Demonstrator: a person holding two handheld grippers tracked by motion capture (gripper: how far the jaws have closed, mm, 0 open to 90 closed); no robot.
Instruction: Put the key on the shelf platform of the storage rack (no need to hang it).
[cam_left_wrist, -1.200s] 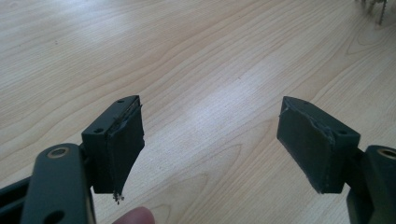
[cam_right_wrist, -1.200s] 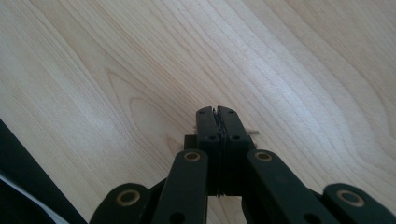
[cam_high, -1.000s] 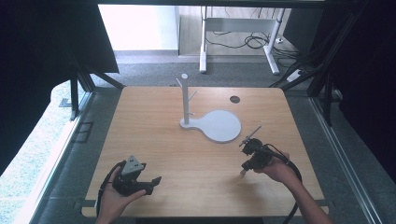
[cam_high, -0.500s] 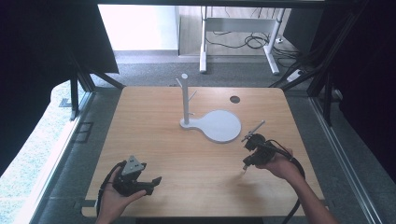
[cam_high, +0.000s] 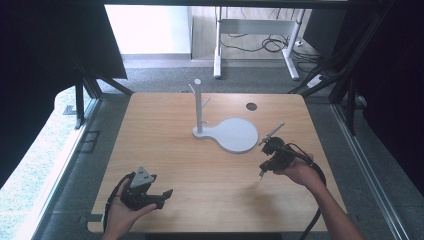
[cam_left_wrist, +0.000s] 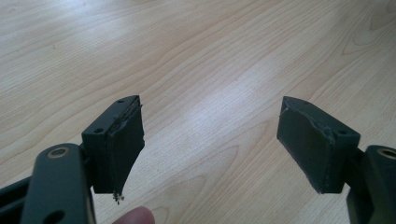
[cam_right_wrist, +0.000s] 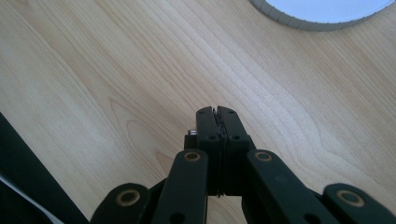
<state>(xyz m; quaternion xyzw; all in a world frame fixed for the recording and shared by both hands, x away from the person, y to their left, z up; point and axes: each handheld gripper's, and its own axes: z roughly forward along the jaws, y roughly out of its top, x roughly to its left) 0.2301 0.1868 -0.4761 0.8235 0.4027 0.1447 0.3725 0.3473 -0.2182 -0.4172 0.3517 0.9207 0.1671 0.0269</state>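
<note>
From the high view, I am counting one white stand (cam_high: 235, 135) standing mid-table (cam_high: 165, 130), and two grippers. The left gripper (cam_high: 166, 193) is hovering near the front edge. The right gripper (cam_high: 261, 172) is hanging just beside the stand's round base.

In the left gripper view, the left gripper (cam_left_wrist: 210, 140) is gaping wide over bare wood.

In the right gripper view, the right gripper (cam_right_wrist: 217, 114) is pinching closed on nothing I can make out, with the stand's rim (cam_right_wrist: 299, 21) ahead. I judge it needs spreading before reaching in.
</note>
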